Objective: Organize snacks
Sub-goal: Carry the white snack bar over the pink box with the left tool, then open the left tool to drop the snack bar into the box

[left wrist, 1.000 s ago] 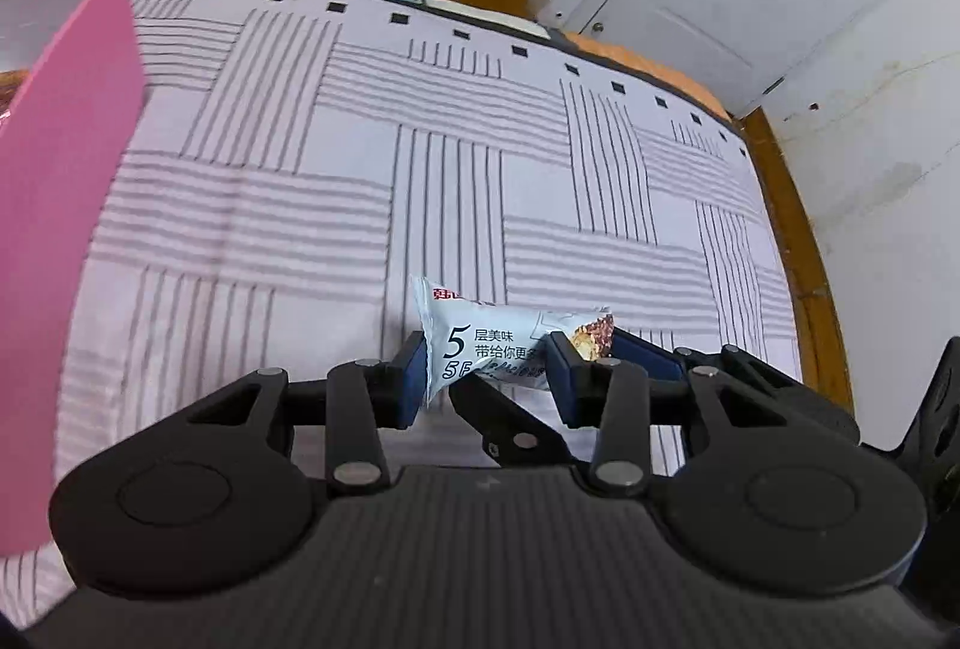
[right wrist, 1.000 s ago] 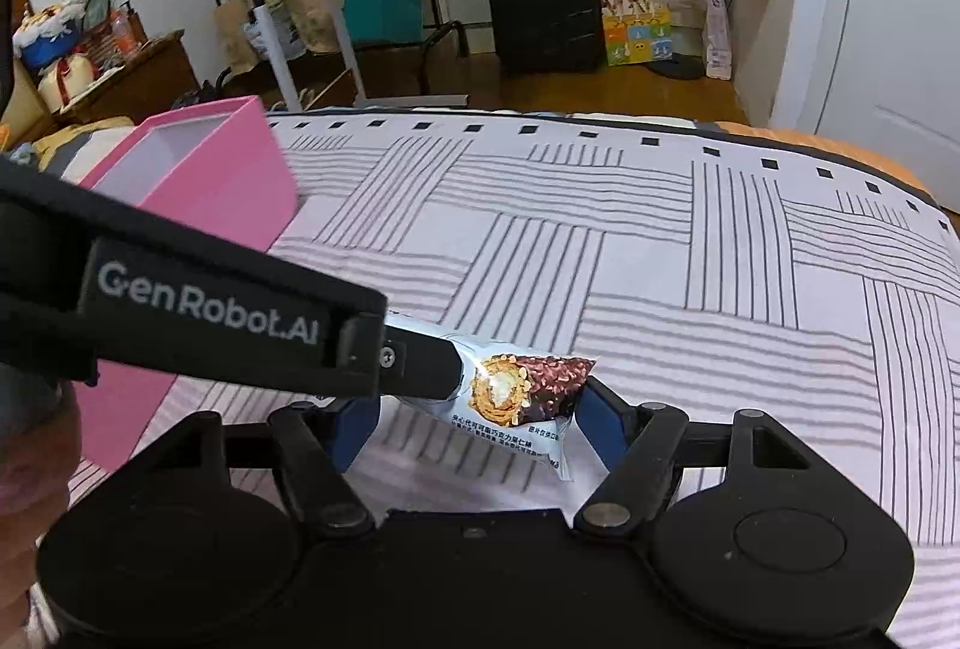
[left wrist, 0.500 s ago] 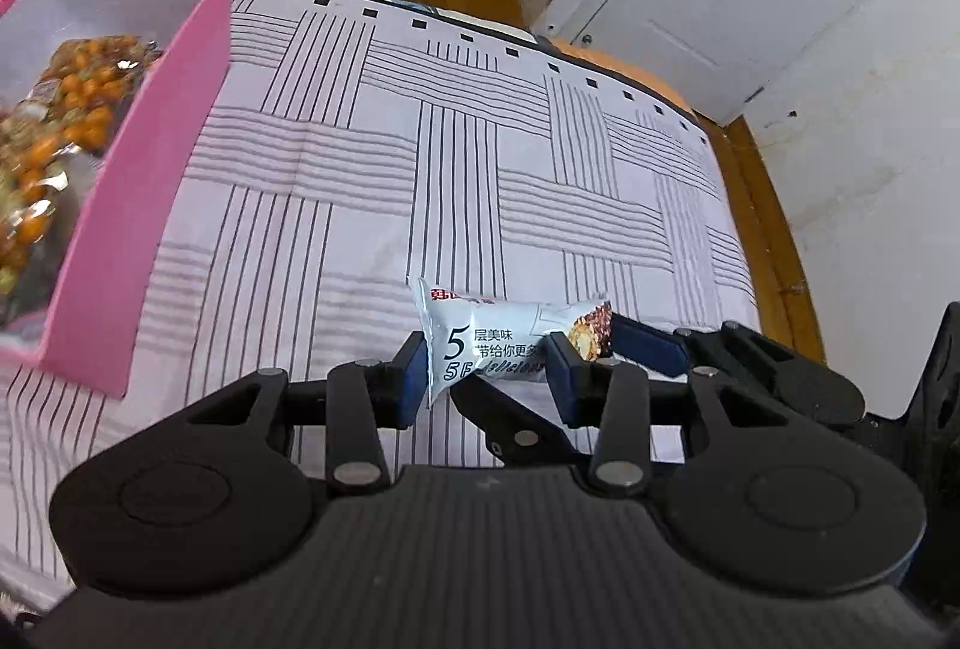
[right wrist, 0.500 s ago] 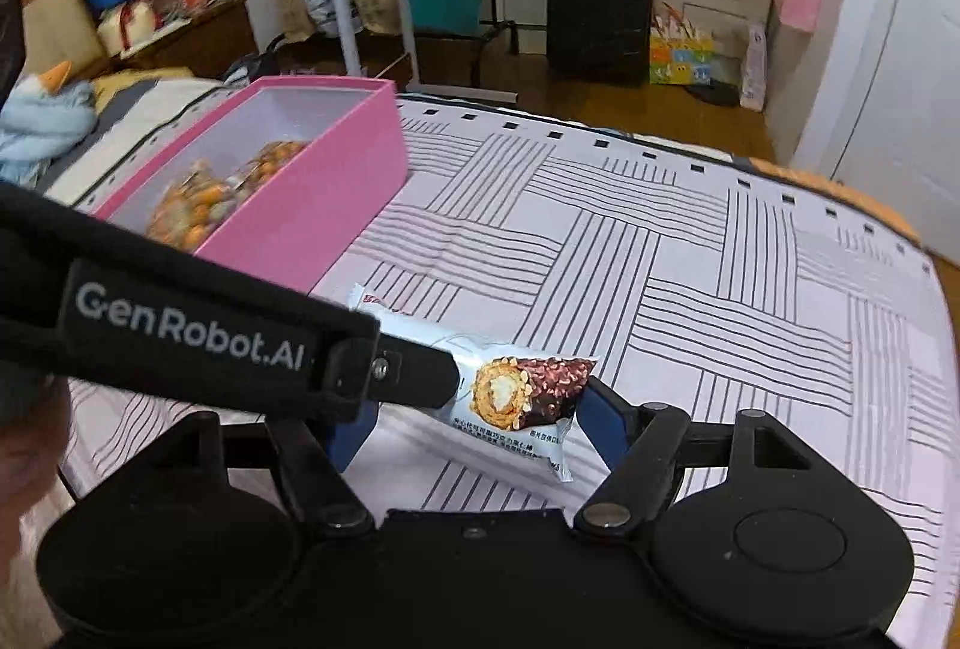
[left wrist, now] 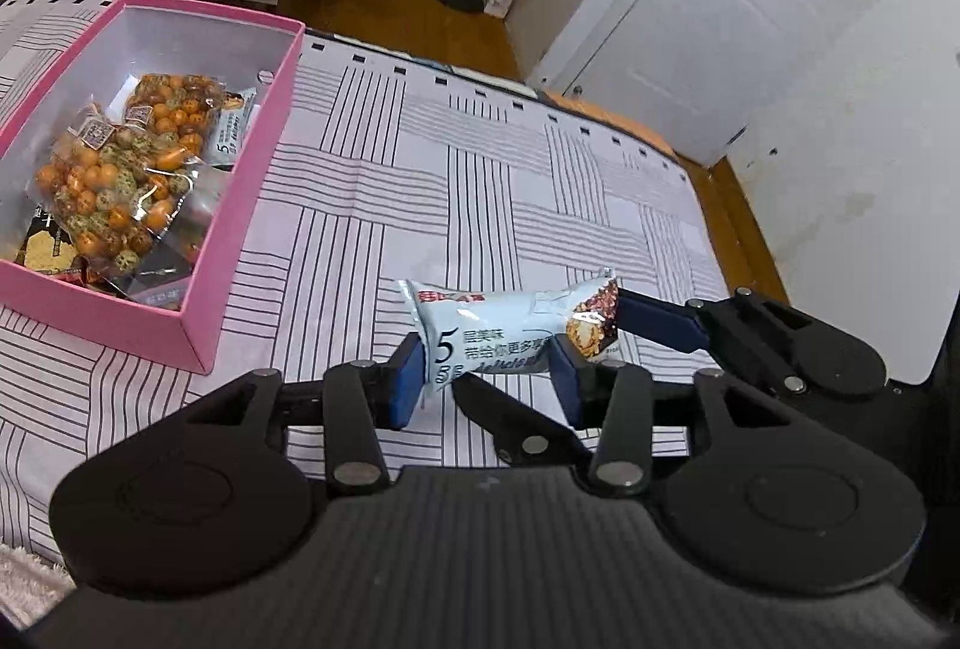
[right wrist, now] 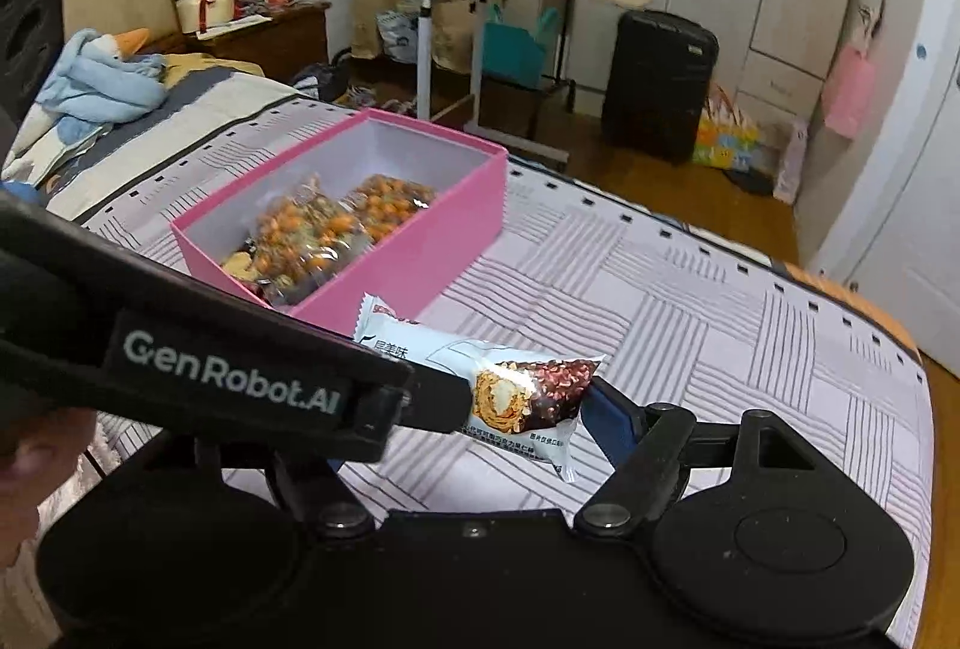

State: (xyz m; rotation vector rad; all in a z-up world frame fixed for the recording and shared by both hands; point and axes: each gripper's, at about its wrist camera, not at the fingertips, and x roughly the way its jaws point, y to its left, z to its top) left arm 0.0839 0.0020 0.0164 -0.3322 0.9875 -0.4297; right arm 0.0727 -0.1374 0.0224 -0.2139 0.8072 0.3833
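- The left hand-held gripper (left wrist: 486, 379) holds a snack packet (left wrist: 510, 328) by its middle, clamped between both blue pads, lifted above the striped bed (left wrist: 540, 181).
- The right hand-held gripper (right wrist: 516, 415) has 1 blue finger (right wrist: 609, 424) at the packet's chocolate-printed end; its other finger is hidden behind the left tool, so I cannot tell whether it grips.
- Risk: the glossy wrapper is crushed at its waist and could slide out if the 2 tools pull apart or twist.
- Risk: the tools overlap closely, so a quick swing toward the pink box (left wrist: 240, 223) may knock them together.
- The box lies to the left, well apart, already holding 2 bags of nuts (left wrist: 114, 175); its far end looks free.
- Its near wall stands upright, so the packet must clear the rim.
- The bed's right edge drops to wooden floor (left wrist: 744, 229); a drop there could lose the packet.
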